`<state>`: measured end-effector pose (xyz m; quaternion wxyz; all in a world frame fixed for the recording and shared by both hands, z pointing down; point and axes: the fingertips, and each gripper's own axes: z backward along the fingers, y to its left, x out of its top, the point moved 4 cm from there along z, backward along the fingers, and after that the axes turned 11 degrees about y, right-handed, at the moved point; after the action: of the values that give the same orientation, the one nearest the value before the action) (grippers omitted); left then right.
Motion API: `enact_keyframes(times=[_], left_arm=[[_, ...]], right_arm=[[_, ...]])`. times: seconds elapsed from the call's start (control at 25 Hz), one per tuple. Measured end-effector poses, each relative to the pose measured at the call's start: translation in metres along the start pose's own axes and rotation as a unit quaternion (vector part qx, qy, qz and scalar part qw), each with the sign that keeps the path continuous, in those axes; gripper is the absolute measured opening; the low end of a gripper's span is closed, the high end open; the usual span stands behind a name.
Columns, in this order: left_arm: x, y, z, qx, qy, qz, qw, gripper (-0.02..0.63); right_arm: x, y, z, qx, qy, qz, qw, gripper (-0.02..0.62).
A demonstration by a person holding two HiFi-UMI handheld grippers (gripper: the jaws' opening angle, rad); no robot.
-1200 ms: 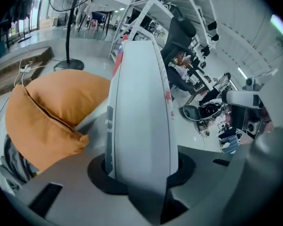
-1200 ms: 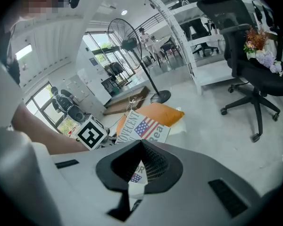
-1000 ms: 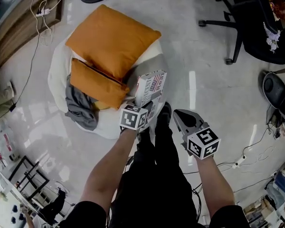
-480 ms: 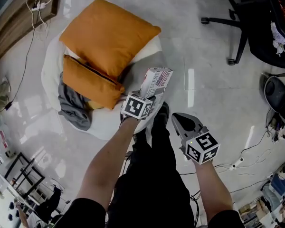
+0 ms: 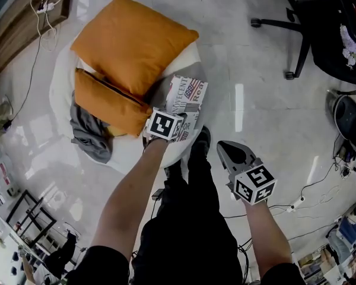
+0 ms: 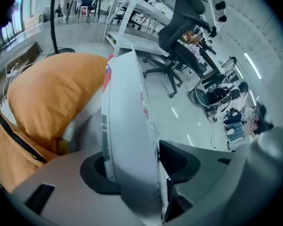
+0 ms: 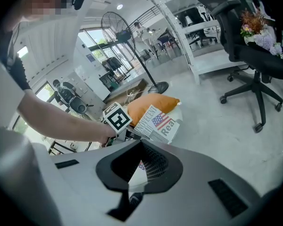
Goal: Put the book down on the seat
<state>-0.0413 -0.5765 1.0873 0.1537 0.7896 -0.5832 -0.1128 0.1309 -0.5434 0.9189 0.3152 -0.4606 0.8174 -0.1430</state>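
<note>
The book (image 5: pixel 187 97), with a newspaper-style cover and a flag, lies flat on the front right of the white beanbag seat (image 5: pixel 187 61), beside the orange cushions. My left gripper (image 5: pixel 177 123) is at its near edge. In the left gripper view the book's white edge (image 6: pixel 127 121) stands between the jaws, which have just been opening, and a dark gap shows at the left pad. My right gripper (image 5: pixel 230 153) hangs over the floor to the right, shut and empty. From the right gripper view the book (image 7: pixel 160 124) and the left gripper's marker cube (image 7: pixel 117 117) lie ahead.
Two orange cushions (image 5: pixel 133 40) and a grey cloth (image 5: pixel 86 135) fill the back and left of the seat. The person's dark-trousered legs (image 5: pixel 190 218) stand just in front of it. An office chair (image 5: pixel 320 28) is at the far right, with cables (image 5: pixel 302 203) on the floor.
The left gripper has come down towards the seat with the book, which has tipped from nearly upright to lying flat on the beanbag. The right gripper has sunk slightly.
</note>
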Motion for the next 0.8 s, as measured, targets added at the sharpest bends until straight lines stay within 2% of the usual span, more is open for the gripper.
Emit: enact_keyframes(times=[0.16, 0.28, 0.48, 0.68, 0.8], left_arm=[[-0.002, 0.003, 0.009, 0.023, 0.000, -0.027, 0.9994, 0.253], [0.000, 0.010, 0.028, 0.056, -0.005, -0.036, 0.9978, 0.258], [-0.010, 0.011, 0.065, 0.090, 0.010, -0.053, 0.9945, 0.270], [-0.031, -0.006, 0.127, 0.093, -0.013, -0.057, 0.9940, 0.268], [-0.042, -0.017, 0.174, 0.094, -0.050, -0.052, 0.9929, 0.268]], right_arm=[[0.004, 0.003, 0.004, 0.001, -0.002, -0.001, 1.000, 0.008], [0.014, 0.010, 0.008, 0.000, -0.006, 0.006, 1.000, 0.008], [0.031, 0.028, 0.018, -0.001, -0.015, 0.014, 1.000, 0.008], [0.054, 0.066, 0.049, -0.004, -0.030, 0.022, 0.999, 0.008], [0.071, 0.090, 0.074, -0.011, -0.046, 0.028, 0.998, 0.008]])
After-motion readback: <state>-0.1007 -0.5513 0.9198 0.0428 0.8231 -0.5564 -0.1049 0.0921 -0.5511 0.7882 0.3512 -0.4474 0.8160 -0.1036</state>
